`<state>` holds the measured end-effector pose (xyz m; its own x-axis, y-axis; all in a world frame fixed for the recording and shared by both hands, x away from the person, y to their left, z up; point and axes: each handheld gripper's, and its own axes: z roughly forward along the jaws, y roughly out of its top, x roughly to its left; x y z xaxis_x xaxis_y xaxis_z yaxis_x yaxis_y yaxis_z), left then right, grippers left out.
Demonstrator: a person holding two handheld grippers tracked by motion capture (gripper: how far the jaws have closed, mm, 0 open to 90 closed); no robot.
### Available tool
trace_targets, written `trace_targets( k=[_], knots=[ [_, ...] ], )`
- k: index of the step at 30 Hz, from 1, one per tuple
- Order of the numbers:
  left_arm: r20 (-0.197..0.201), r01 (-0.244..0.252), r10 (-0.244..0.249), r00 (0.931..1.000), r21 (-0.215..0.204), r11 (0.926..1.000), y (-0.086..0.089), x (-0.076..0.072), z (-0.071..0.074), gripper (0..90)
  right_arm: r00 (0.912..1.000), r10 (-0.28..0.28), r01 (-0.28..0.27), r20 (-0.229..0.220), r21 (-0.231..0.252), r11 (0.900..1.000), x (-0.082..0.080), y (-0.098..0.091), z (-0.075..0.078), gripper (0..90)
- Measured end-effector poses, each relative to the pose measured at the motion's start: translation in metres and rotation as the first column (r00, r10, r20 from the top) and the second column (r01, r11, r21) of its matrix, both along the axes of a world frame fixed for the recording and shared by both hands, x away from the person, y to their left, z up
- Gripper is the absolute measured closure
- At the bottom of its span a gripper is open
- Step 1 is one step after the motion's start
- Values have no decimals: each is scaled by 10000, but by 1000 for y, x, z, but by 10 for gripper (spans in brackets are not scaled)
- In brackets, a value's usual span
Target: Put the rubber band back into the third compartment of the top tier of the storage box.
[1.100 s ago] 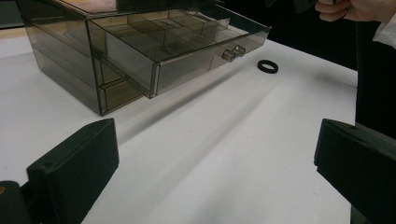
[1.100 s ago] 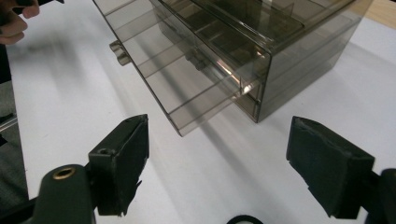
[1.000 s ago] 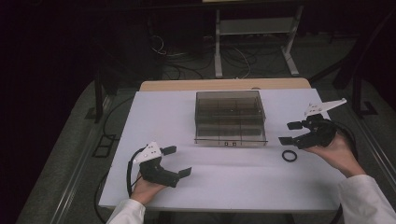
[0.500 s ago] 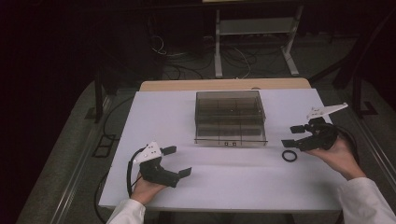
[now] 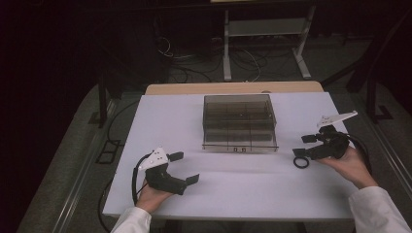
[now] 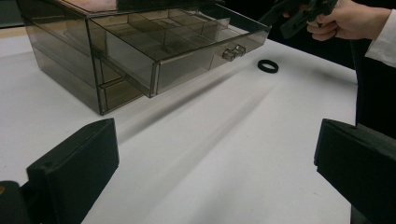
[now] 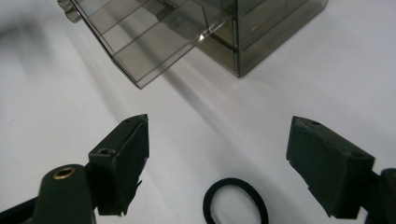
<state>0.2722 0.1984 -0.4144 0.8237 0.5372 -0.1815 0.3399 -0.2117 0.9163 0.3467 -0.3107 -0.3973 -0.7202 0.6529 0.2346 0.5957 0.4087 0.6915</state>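
Both claws gape empty: right claw (image 7: 217,163) hangs over the ring (image 7: 236,201) on the table (image 5: 233,189) beside the drawer box (image 5: 239,121), left claw (image 5: 187,167) idle; next, lower and pinch the ring.

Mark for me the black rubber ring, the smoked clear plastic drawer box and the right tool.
Black rubber ring (image 7: 236,201): right gripper view, left band of the loop.
Smoked clear plastic drawer box (image 5: 239,103): high view, top panel.
Right tool (image 5: 305,145): high view, midway between its open tips, just above the ring.
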Motion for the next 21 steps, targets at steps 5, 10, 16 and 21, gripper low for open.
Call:
trace_targets(
  k=[5, 10, 16, 21],
  knots=[
    [-23, 2, -2, 10000, -4, 10000, 0, 0, 0, 0, 9998, -55, 54, -165, -65, 10000, 1, -2, -6, 205],
    [-35, 8, -8, 10000, 0, 10000, 0, 0, 0, 0, 9993, -134, 130, -363, -124, 9998, 2, -4, -12, 206],
    [-40, 1, -1, 10000, 1, 10000, 0, 0, 0, 0, 9983, -244, 231, -538, -257, 9994, 3, -7, -18, 206],
    [-42, 11, -11, 10000, -3, 10000, 0, 0, 0, 0, 9979, -269, 250, -597, -329, 9991, 4, -10, -19, 231]
  ],
)
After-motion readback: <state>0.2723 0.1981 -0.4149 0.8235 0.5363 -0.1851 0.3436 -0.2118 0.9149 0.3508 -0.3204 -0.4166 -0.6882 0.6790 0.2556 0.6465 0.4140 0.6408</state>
